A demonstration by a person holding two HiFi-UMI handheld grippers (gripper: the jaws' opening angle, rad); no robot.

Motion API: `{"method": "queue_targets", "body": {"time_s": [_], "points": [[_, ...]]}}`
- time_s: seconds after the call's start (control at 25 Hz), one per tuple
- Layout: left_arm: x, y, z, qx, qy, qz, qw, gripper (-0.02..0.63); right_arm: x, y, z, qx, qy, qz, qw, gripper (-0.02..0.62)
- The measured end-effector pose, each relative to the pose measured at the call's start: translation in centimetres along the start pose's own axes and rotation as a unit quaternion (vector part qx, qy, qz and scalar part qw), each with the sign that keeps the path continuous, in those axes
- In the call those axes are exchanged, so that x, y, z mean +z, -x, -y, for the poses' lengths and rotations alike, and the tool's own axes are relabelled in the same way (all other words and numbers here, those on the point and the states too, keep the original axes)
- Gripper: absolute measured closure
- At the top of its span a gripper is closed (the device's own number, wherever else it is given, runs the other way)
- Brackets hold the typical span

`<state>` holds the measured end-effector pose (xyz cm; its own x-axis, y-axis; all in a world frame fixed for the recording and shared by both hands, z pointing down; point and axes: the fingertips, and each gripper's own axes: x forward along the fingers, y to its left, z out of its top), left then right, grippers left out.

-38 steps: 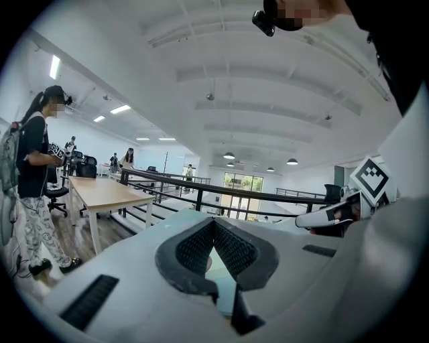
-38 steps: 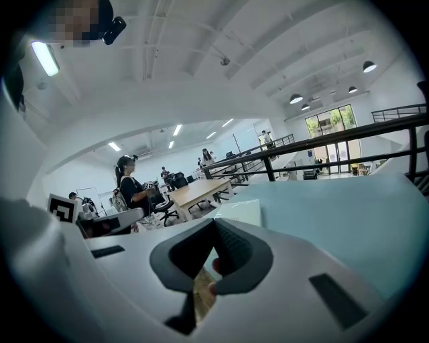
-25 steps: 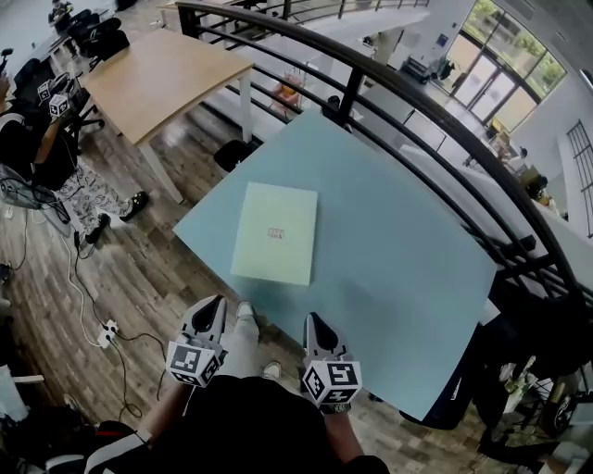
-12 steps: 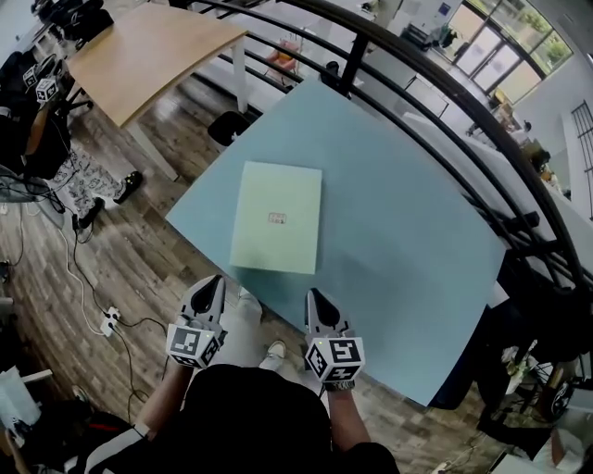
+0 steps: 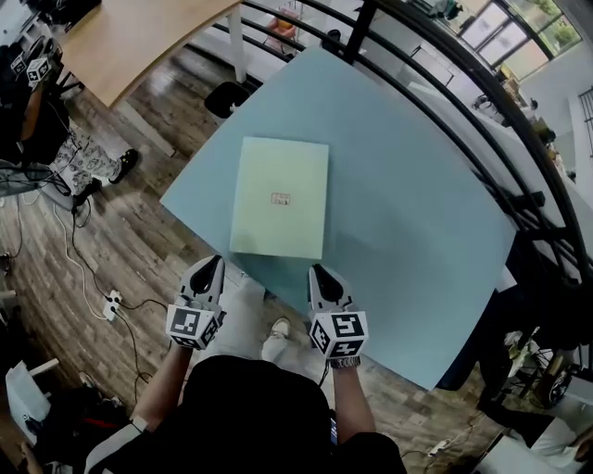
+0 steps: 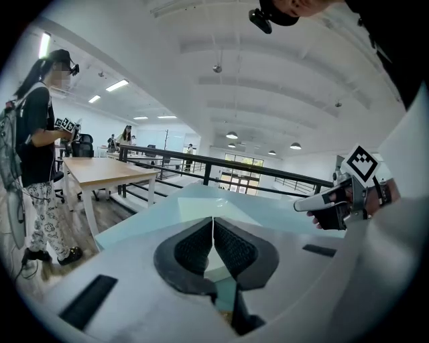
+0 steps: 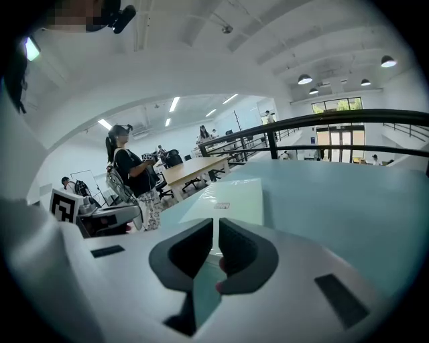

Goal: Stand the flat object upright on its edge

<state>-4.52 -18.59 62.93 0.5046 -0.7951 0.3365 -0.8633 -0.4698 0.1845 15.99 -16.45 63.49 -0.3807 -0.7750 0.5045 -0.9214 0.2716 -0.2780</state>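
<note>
Far left I see a wooden desk (image 5: pixel 139 32), and a black railing (image 5: pixel 361 26) runs behind the blue table (image 5: pixel 417 241). The pale green flat object (image 5: pixel 280 197) lies flat by the table's near-left edge. My left gripper (image 5: pixel 213 265) and right gripper (image 5: pixel 317 272) hover side by side just short of it, angled slightly down, jaws pressed together and holding nothing.

Flat object (image 5: pixel 280 197) – smooth, matt; table (image 5: pixel 417 213) – smooth; floor (image 5: pixel 111 241) – wood planks.

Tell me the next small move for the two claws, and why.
Probably reach both forward: the left claw and right claw are shut, empty and short of the pale green flat object, which lies flat and untouched on the table.
</note>
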Motion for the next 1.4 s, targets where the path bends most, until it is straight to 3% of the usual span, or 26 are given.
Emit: {"method": "queue_targets", "body": {"time_s": [0.28, 0.44, 0.96, 1.4], "points": [[-1.9, -2.1, -1.2, -0.015, -0.024, -0.006, 0.9996, 0.600, -1.7, -2.1, 1.6, -0.014, -0.008, -0.023, 1.000, 0.580], [-2.8, -2.9, -1.1, -0.021, -0.017, -0.026, 0.9993, 0.594, -2.9, -2.9, 2.1, -0.016, -0.005, -0.040, 0.999, 0.547], [-7.0, -4.7, -1.9, -0.034, -0.023, -0.070, 0.9967, 0.440, -6.4, -5.2, 3.9, -0.006, -0.002, -0.089, 0.996, 0.365], [-10.3, -6.5, -2.4, -0.064, -0.022, -0.115, 0.9910, 0.382, -9.2, -7.3, 4.8, 0.011, -0.006, -0.132, 0.991, 0.302]]}}
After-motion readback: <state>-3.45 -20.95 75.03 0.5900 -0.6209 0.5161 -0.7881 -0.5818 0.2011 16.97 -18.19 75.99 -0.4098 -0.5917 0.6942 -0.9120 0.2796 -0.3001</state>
